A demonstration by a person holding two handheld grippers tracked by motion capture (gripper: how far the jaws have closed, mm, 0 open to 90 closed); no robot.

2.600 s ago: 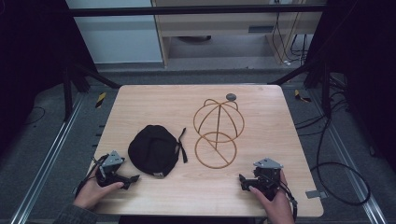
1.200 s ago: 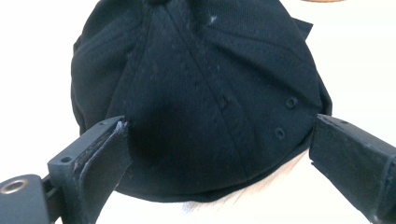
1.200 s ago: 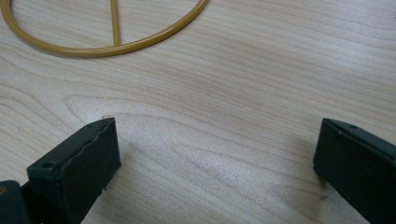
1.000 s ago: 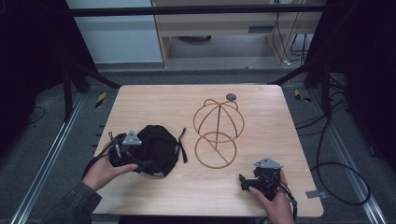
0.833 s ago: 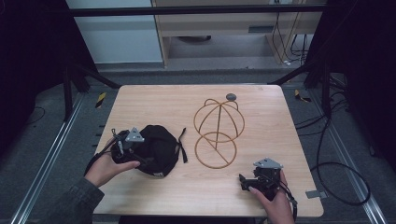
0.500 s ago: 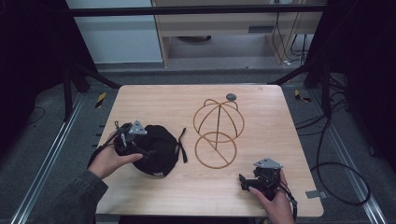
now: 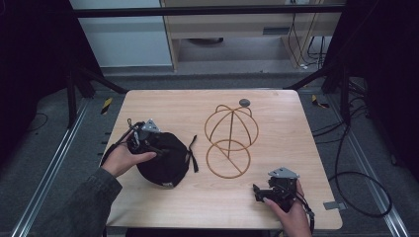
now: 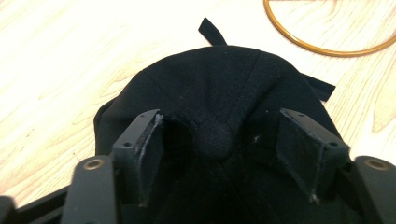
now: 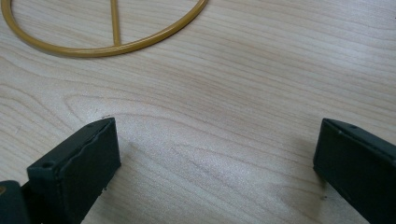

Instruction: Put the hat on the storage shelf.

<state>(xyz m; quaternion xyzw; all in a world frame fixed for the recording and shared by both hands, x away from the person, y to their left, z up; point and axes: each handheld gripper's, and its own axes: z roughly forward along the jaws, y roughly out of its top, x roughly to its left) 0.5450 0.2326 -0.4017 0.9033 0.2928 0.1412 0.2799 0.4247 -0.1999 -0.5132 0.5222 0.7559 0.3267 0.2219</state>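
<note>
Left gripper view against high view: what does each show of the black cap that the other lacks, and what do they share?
The left gripper view alone shows the crown button between the left gripper's jaws, which have just been closing, with the pads astride the crown fabric. The high view alone shows the whole wire hat stand and the right gripper open, resting apart. Both show the black cap on the table.
</note>
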